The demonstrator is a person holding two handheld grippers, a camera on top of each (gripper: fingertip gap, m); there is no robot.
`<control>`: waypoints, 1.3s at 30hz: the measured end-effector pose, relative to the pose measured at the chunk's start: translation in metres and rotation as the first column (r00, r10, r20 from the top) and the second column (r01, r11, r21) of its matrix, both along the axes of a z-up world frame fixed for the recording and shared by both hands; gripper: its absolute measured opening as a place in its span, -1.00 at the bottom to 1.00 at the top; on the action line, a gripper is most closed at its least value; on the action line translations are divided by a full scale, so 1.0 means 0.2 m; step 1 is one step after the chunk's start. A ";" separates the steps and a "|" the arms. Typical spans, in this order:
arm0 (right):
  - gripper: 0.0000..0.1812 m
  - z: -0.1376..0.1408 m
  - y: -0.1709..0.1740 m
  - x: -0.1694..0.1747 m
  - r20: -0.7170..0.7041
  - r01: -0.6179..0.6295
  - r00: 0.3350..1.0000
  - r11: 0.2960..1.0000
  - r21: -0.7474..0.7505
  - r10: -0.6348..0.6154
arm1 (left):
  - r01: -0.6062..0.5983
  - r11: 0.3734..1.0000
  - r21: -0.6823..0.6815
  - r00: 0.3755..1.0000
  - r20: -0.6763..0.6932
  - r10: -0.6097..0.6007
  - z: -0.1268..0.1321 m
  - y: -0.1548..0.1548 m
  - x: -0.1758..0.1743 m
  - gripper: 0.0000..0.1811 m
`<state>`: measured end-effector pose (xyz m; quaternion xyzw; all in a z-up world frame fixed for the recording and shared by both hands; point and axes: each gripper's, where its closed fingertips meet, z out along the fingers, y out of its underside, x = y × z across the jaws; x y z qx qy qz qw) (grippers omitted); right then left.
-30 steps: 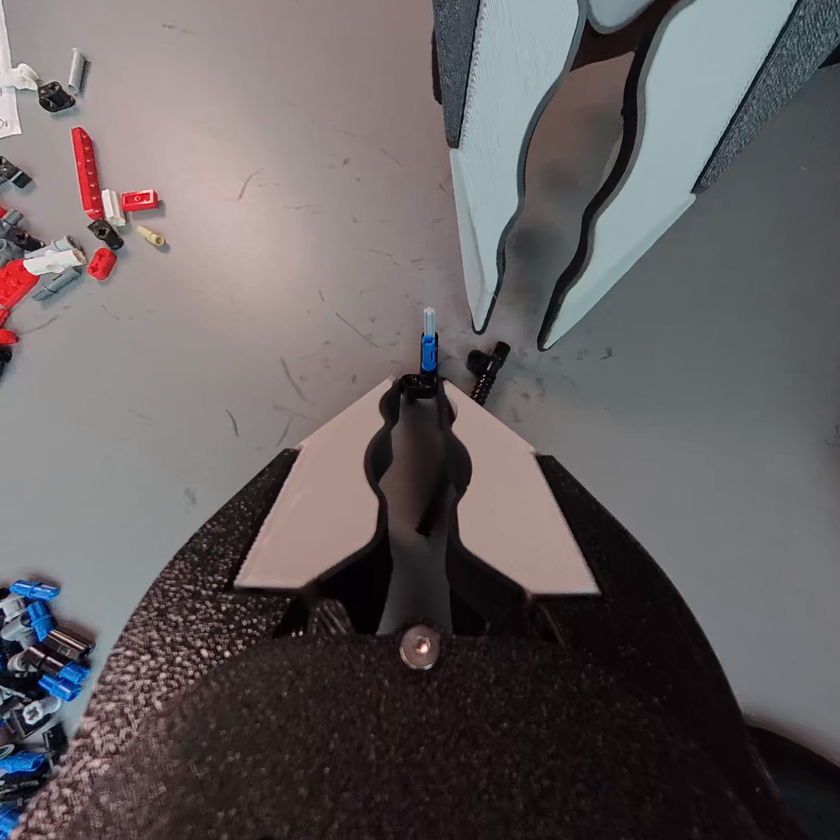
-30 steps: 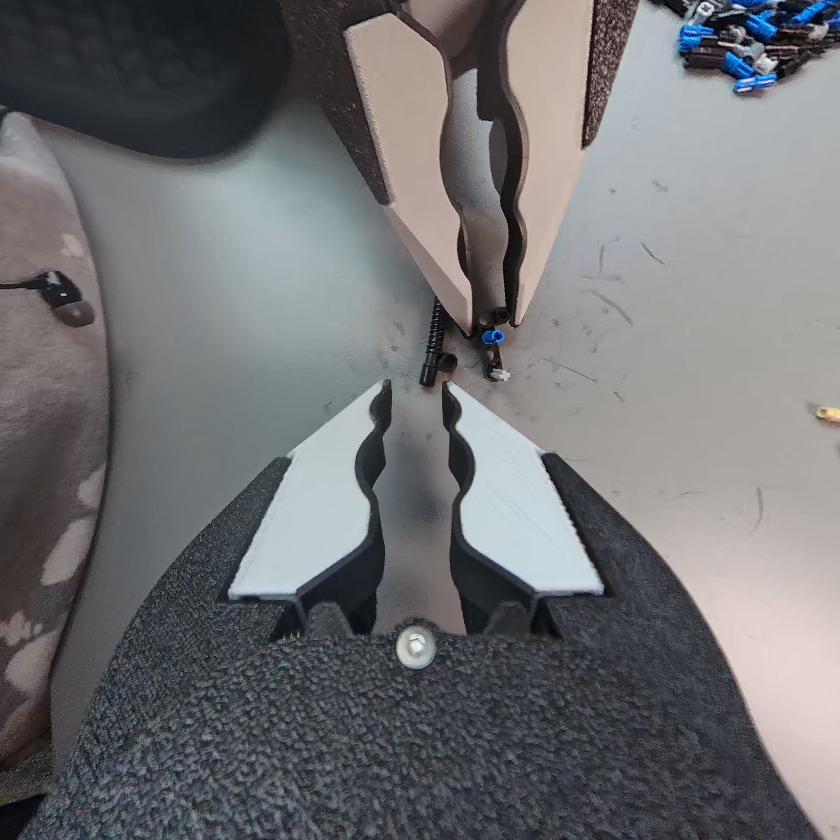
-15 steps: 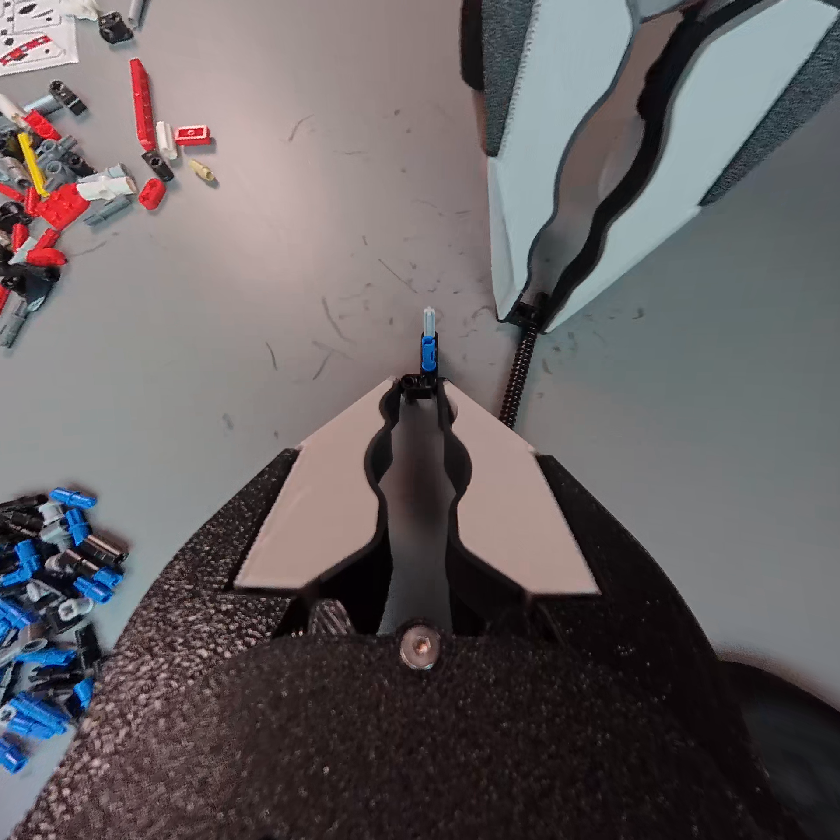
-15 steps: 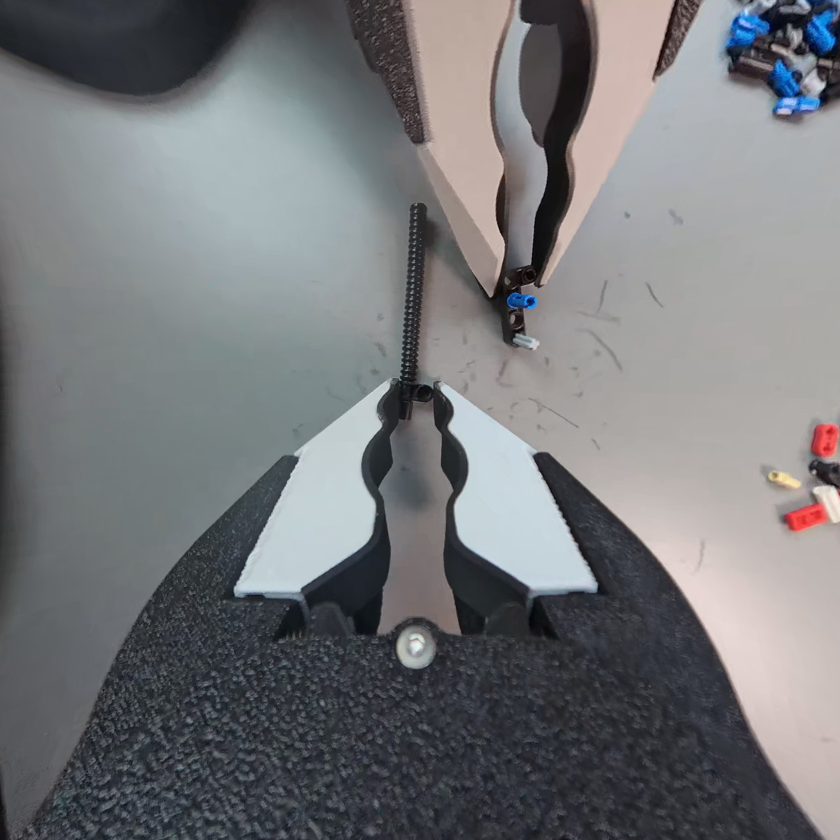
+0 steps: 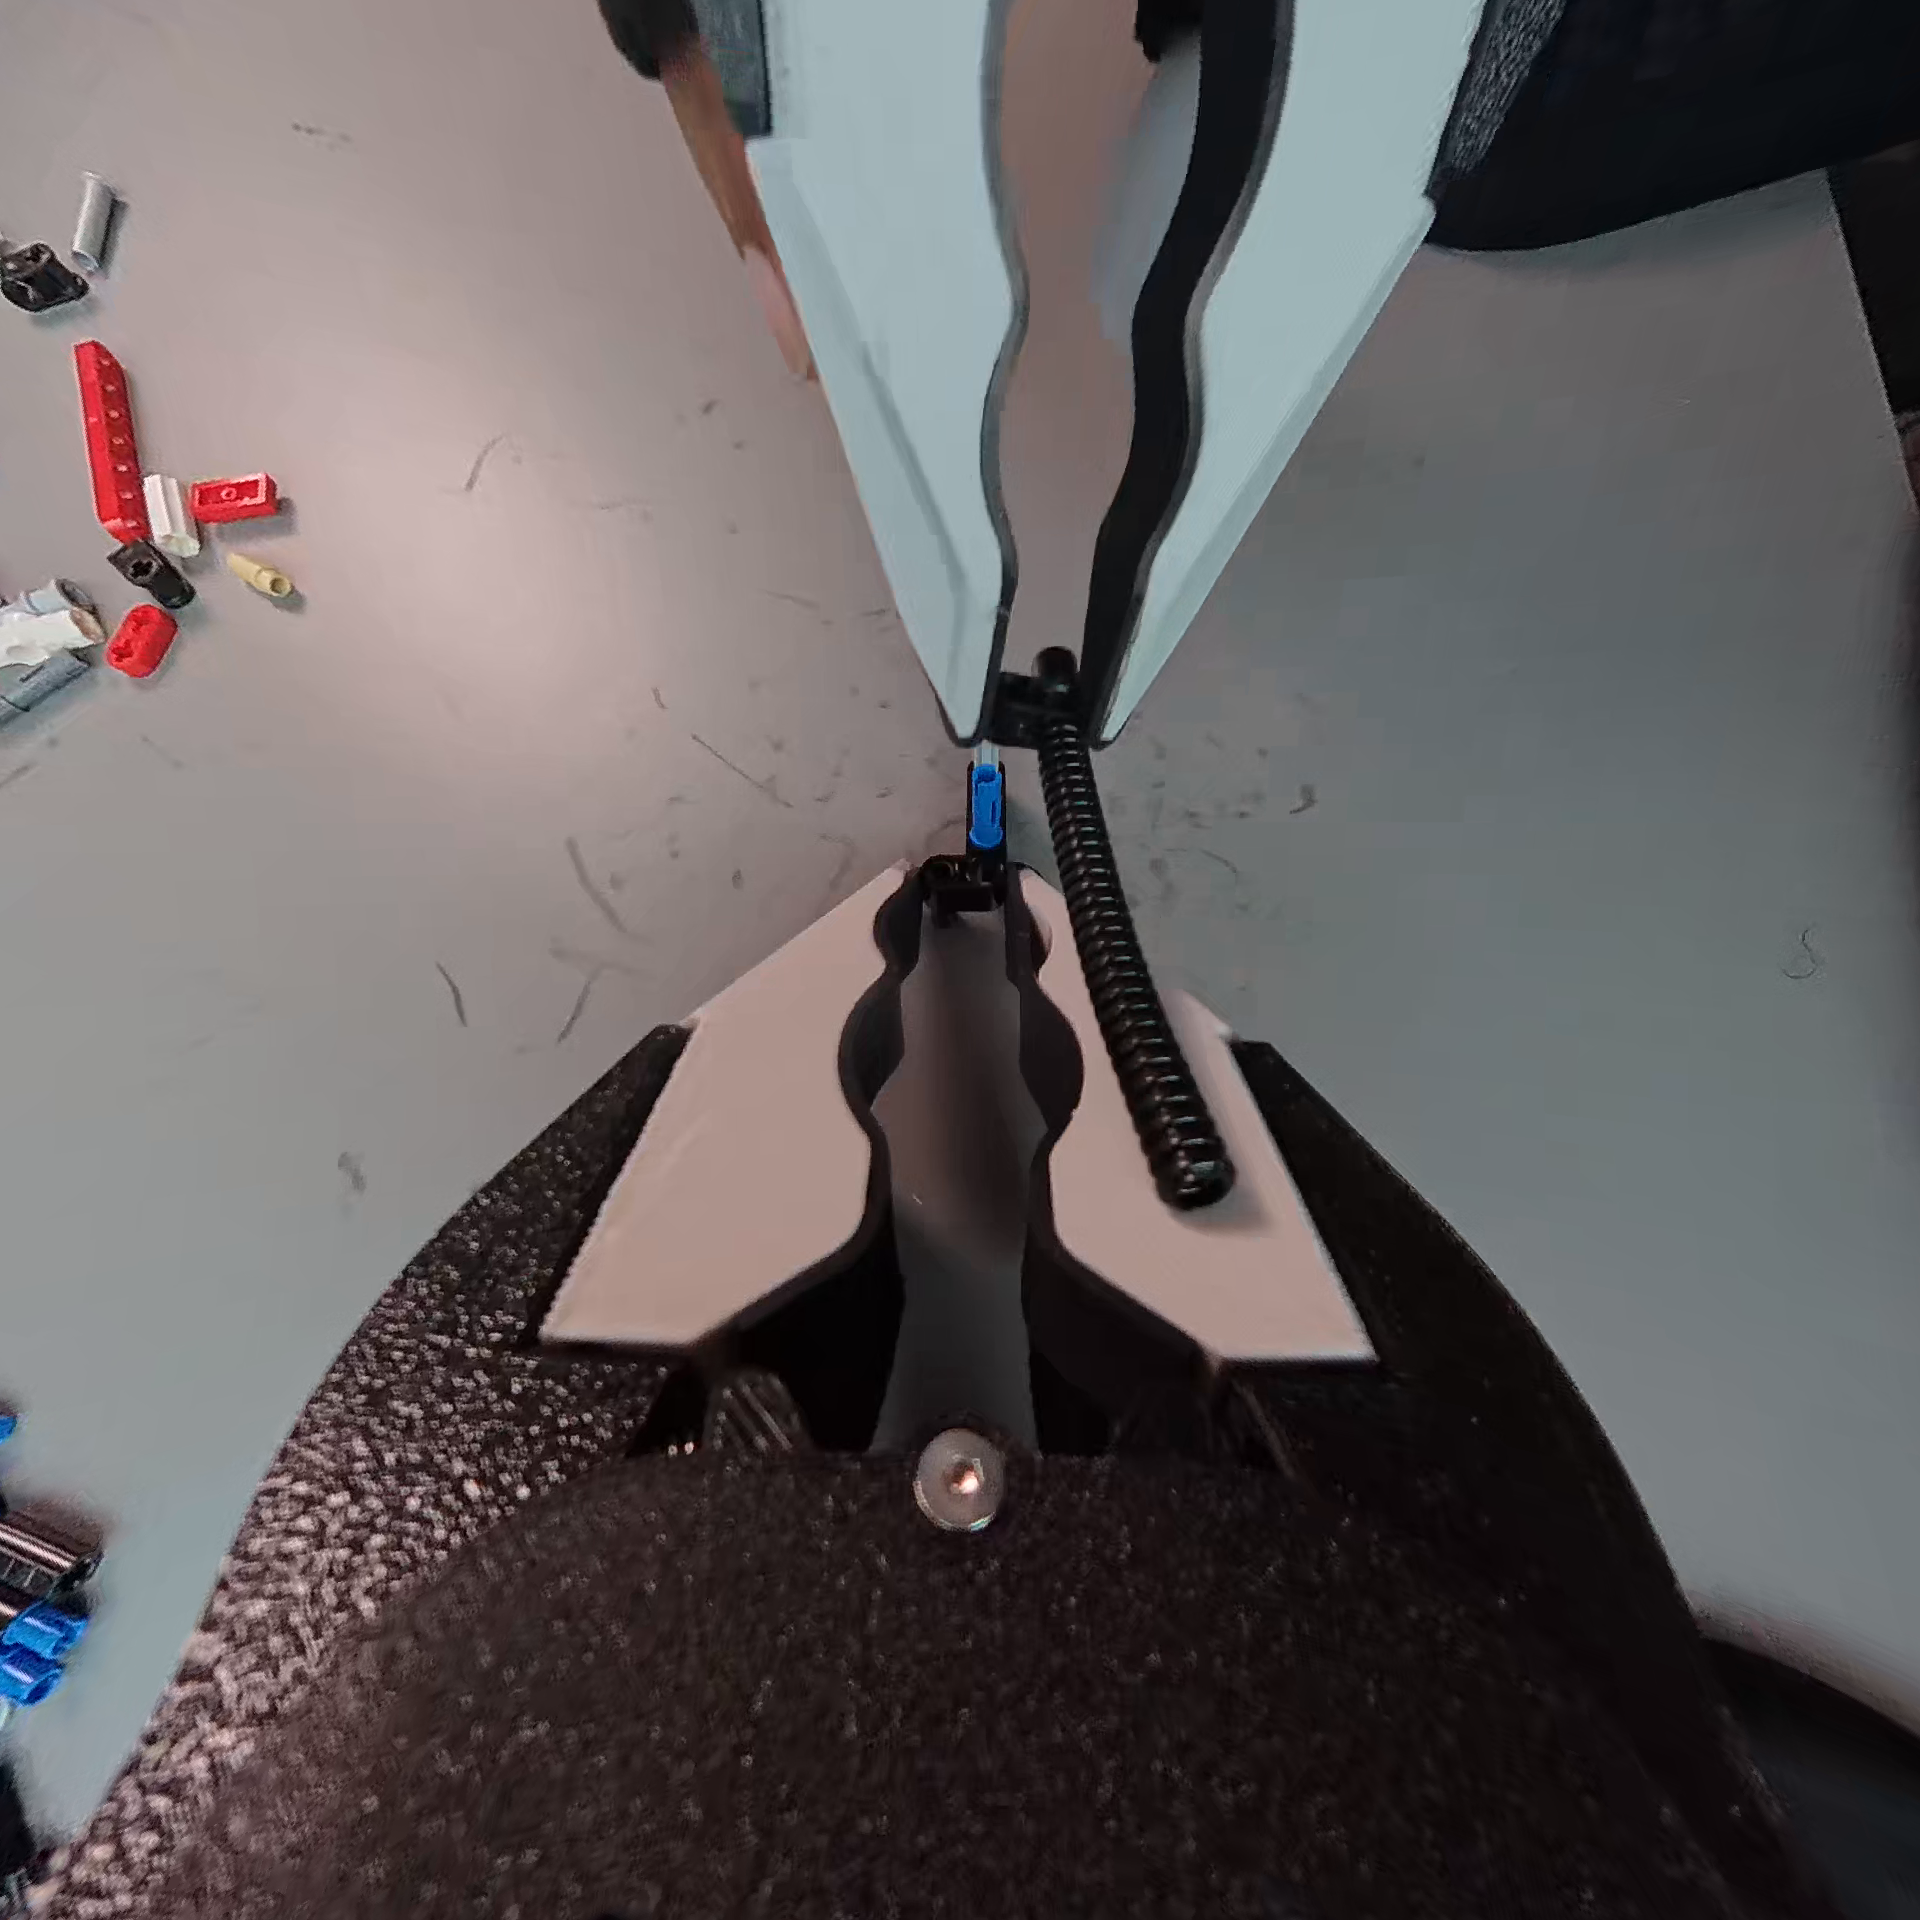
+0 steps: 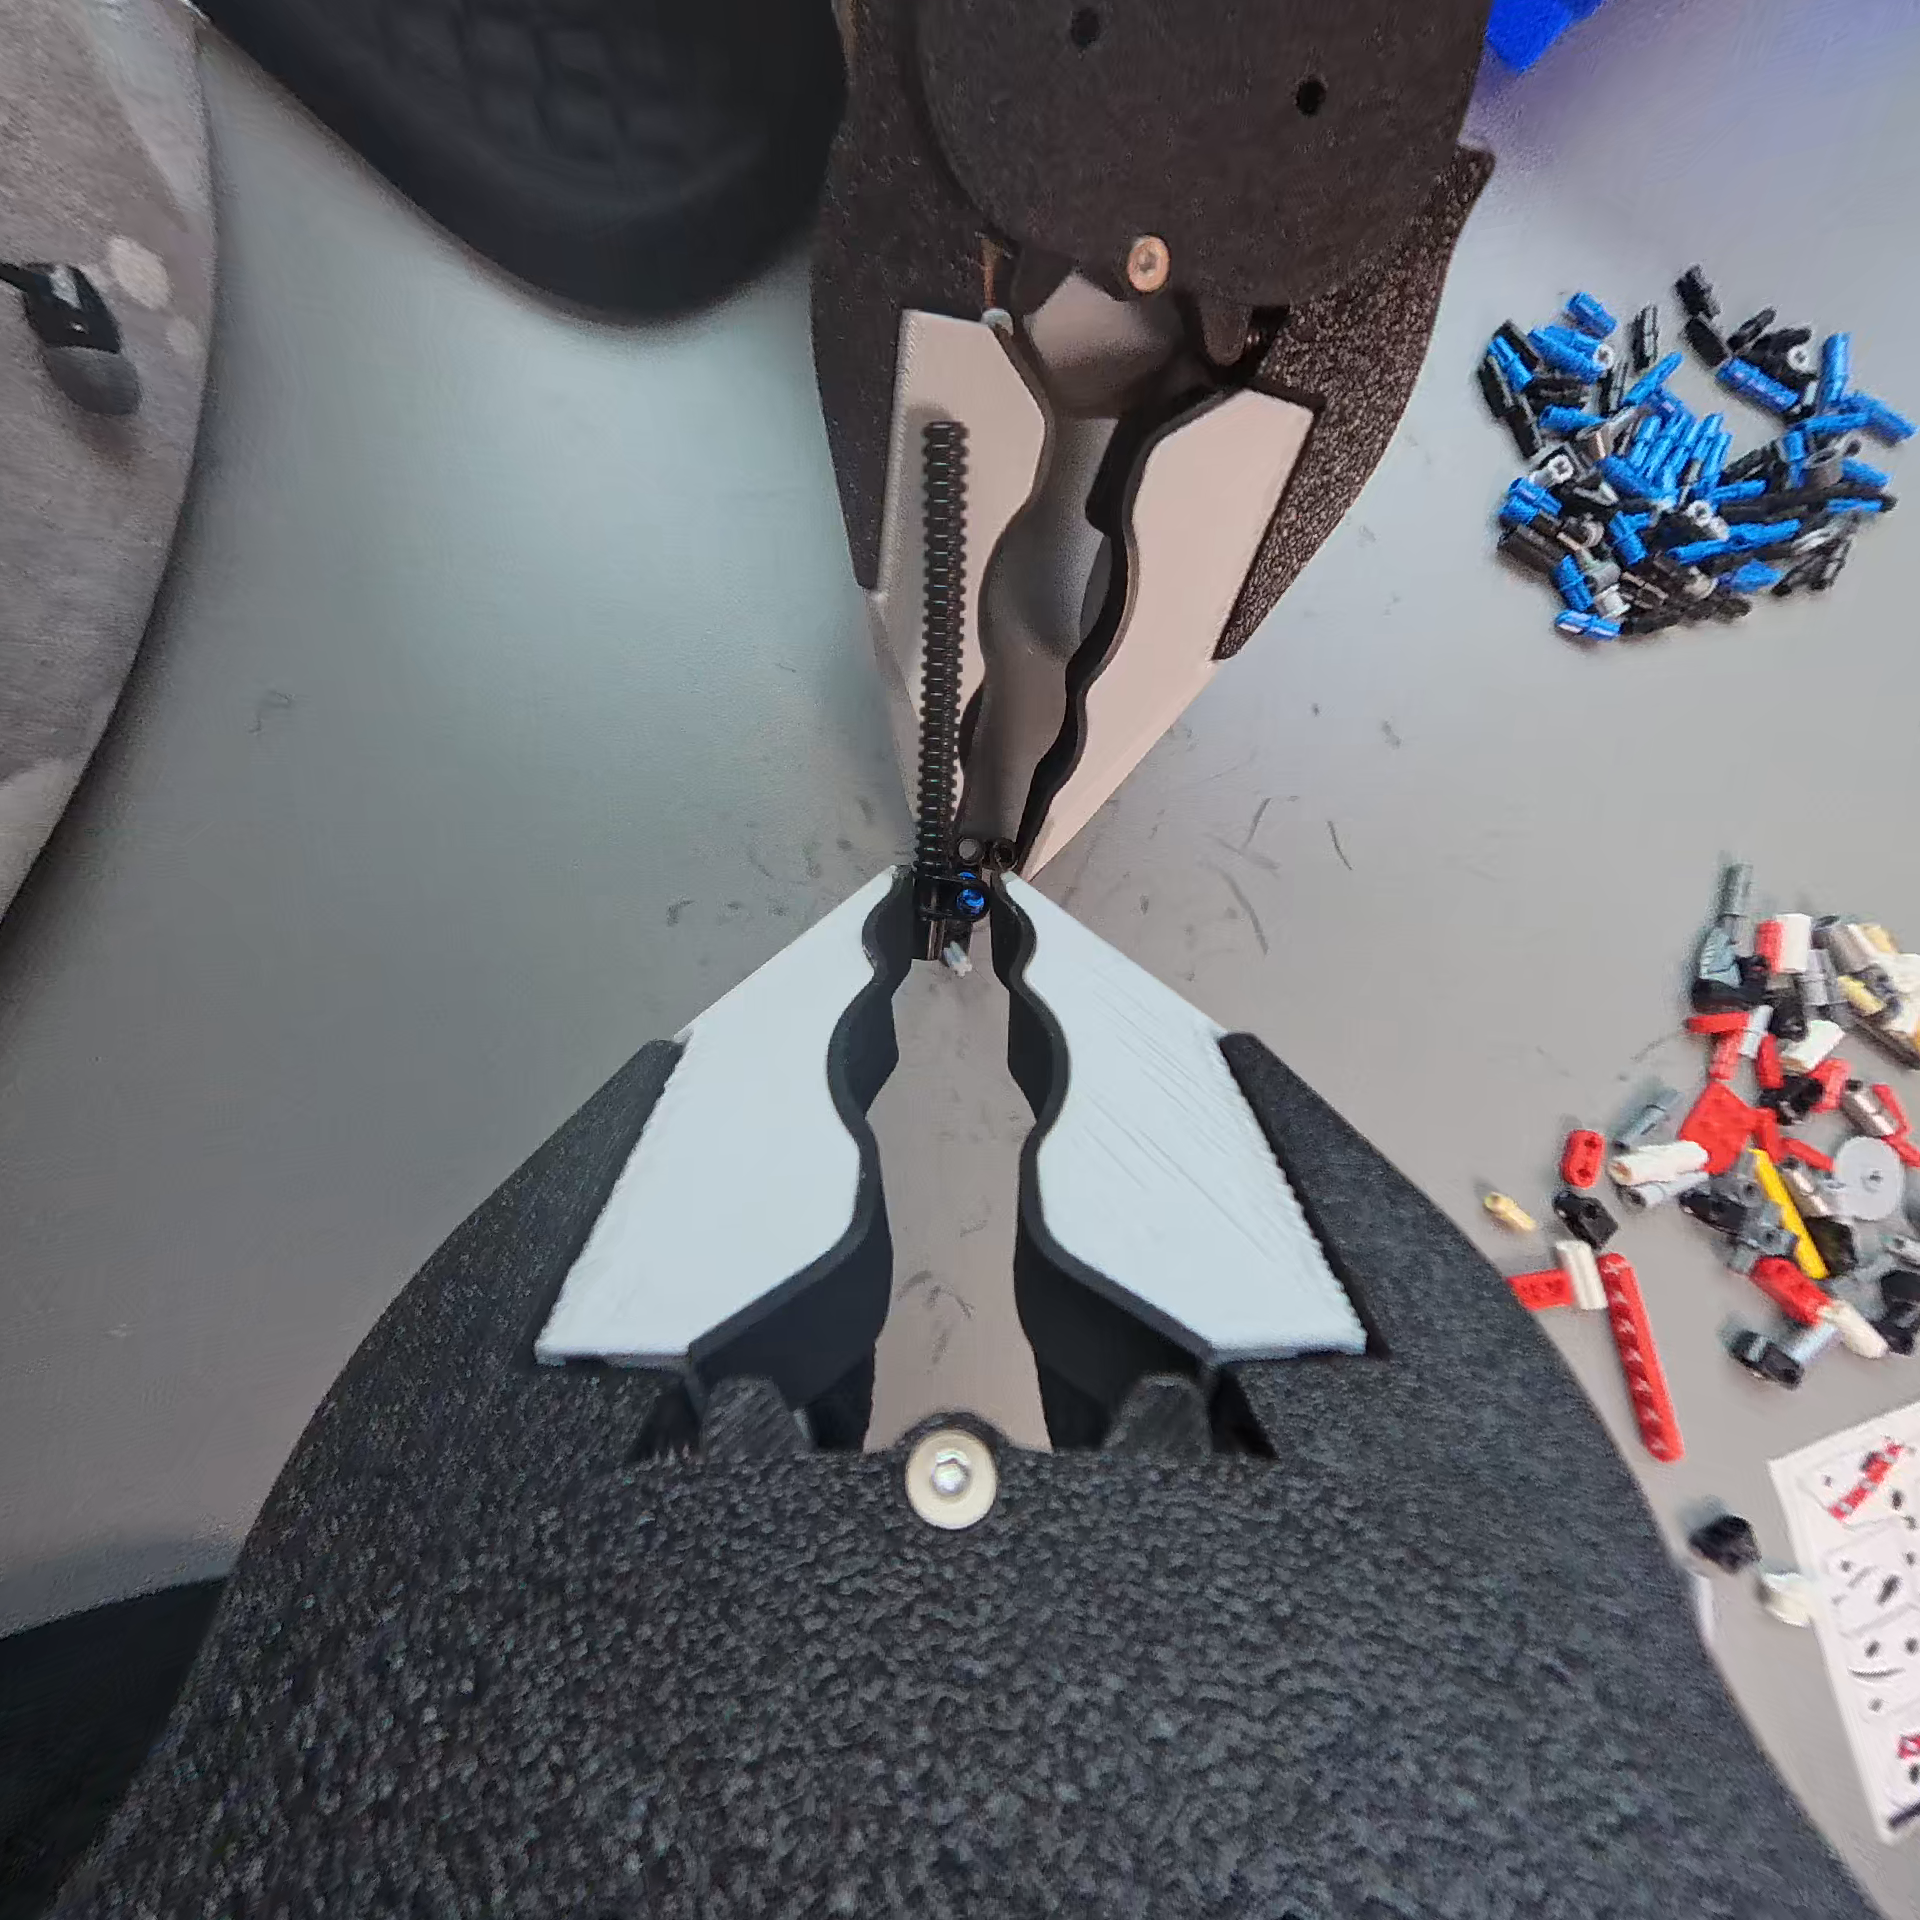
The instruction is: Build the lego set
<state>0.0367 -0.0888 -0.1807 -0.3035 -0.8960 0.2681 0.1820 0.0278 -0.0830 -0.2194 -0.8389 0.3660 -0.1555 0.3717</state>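
Observation:
My left gripper (image 5: 964,891) is shut on a small black beam (image 5: 961,886) that carries a blue pin (image 5: 985,803) and a pale grey pin at its far end. My right gripper (image 6: 943,902) is shut on the connector end of a black ribbed hose (image 6: 941,623). In the left wrist view the right gripper (image 5: 1039,717) comes from above, tip to tip with mine, and the hose (image 5: 1127,997) hangs back over my right finger. In the right wrist view the left gripper (image 6: 992,847) meets mine, and the blue pin (image 6: 968,900) sits beside the hose's connector between my tips.
On the grey scratched table (image 5: 520,831), red, black and white loose parts (image 5: 145,520) lie far left. In the right wrist view a pile of blue and black pins (image 6: 1683,468) lies upper right, mixed parts (image 6: 1808,1143) lie right, and an instruction sheet (image 6: 1860,1558) sits at lower right. A person's patterned sleeve (image 6: 73,468) is at left. Left tips to right tips: about 4 cm.
The right gripper closed on the hose's connector, lifted it off the table and brought it to the left gripper's beam. The two grippers now meet tip to tip.

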 end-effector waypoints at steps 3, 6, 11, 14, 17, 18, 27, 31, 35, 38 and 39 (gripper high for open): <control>-0.84 -0.02 -0.02 -0.02 0.020 0.033 0.999 0.997 -0.072 -0.032 | -0.003 1.000 0.022 1.000 -0.018 0.003 0.00 0.00 0.00 -0.83; -0.84 -0.05 -0.01 -0.03 0.031 0.036 0.999 0.998 -0.054 -0.034 | 0.009 1.000 0.025 1.000 -0.020 -0.008 0.00 0.00 0.01 -0.83; -0.84 -0.06 -0.02 -0.02 0.040 0.040 0.998 0.996 -0.080 -0.037 | 0.017 0.999 0.027 1.000 -0.022 -0.017 0.00 -0.01 0.01 -0.83; -0.84 -0.06 -0.03 -0.01 0.053 0.041 0.998 0.996 -0.076 -0.037 | 0.018 0.999 0.035 0.999 -0.030 -0.017 0.00 -0.01 0.01 -0.83; -0.84 -0.07 -0.02 0.00 0.066 0.059 0.996 0.996 -0.062 -0.055 | 0.018 0.999 0.030 1.000 -0.025 -0.017 0.00 -0.01 0.01 -0.83; -0.84 -0.07 -0.02 0.00 0.069 0.068 0.996 0.996 -0.064 -0.063 | 0.018 0.999 0.028 1.000 -0.023 -0.018 0.00 -0.01 0.02 -0.83; -0.84 -0.08 -0.02 0.00 0.096 0.060 0.994 0.996 -0.061 -0.054 | 0.019 0.999 0.026 1.000 -0.021 -0.019 0.00 -0.01 0.02 -0.83; -0.84 -0.08 -0.03 0.00 0.114 0.056 0.992 0.996 -0.071 -0.048 | 0.022 0.999 0.033 0.999 -0.030 -0.021 0.00 -0.01 0.02 -0.83; -0.85 -0.09 -0.04 0.00 0.148 0.038 0.988 0.998 -0.053 -0.030 | 0.021 0.999 0.038 0.999 -0.037 -0.020 -0.01 -0.01 0.02 -0.83; -0.85 -0.11 -0.03 0.00 0.165 0.025 0.986 0.999 -0.026 -0.020 | 0.020 0.999 0.034 0.999 -0.035 -0.019 -0.01 -0.01 0.02 -0.84; -0.85 -0.11 -0.03 0.00 0.171 0.021 0.985 0.999 -0.027 -0.017 | 0.020 0.999 0.036 0.999 -0.037 -0.019 -0.01 -0.01 0.02 -0.84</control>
